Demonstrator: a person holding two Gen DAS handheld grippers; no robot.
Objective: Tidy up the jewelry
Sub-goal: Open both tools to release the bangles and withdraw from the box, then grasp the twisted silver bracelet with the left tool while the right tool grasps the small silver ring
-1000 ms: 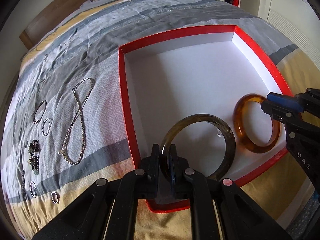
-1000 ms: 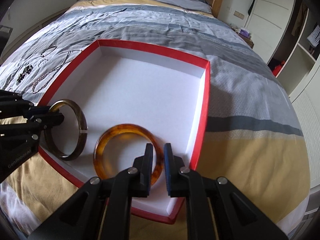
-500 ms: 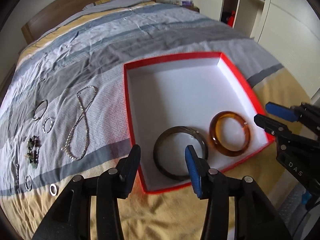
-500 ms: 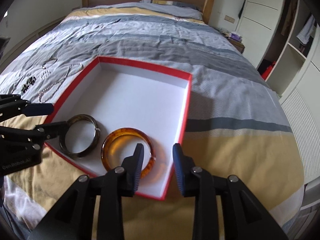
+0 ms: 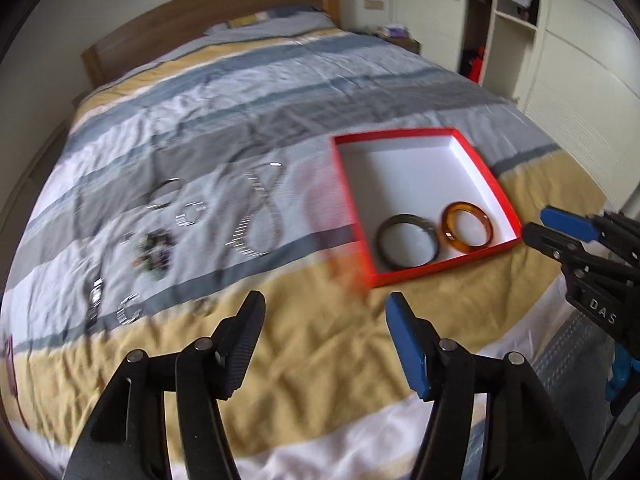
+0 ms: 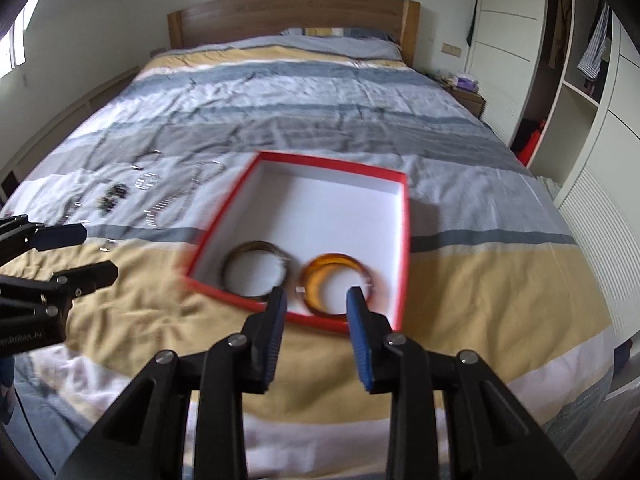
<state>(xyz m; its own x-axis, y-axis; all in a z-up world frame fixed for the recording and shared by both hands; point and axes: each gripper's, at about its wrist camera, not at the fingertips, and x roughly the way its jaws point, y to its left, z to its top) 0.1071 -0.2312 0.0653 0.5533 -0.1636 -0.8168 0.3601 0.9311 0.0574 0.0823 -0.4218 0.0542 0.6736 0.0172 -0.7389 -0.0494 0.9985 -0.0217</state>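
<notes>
Left wrist view: the left gripper [image 5: 324, 312] is spread wide and holds nothing, suspended over the yellow band of the bedspread [image 5: 320, 360]. The red box [image 5: 430, 268] lies ahead and to the right. Inside, at its near edge, the dark bangle [image 5: 406, 246] and the amber bangle [image 5: 466, 226] lie flat, just beside each other. A chain necklace [image 5: 260, 216] and smaller, blurred pieces lie on the grey stripes left of the box. The right gripper [image 5: 538, 224] enters at the right edge, its fingers apart, gripping nothing.

Right wrist view: the right gripper [image 6: 316, 304] stands open and unloaded, above the bedspread [image 6: 480, 300] near the front wall of the red box [image 6: 404, 240]. The dark bangle [image 6: 256, 270] and amber bangle [image 6: 340, 284] lie side by side within. The left gripper [image 6: 96, 248] appears at left, spread apart.
</notes>
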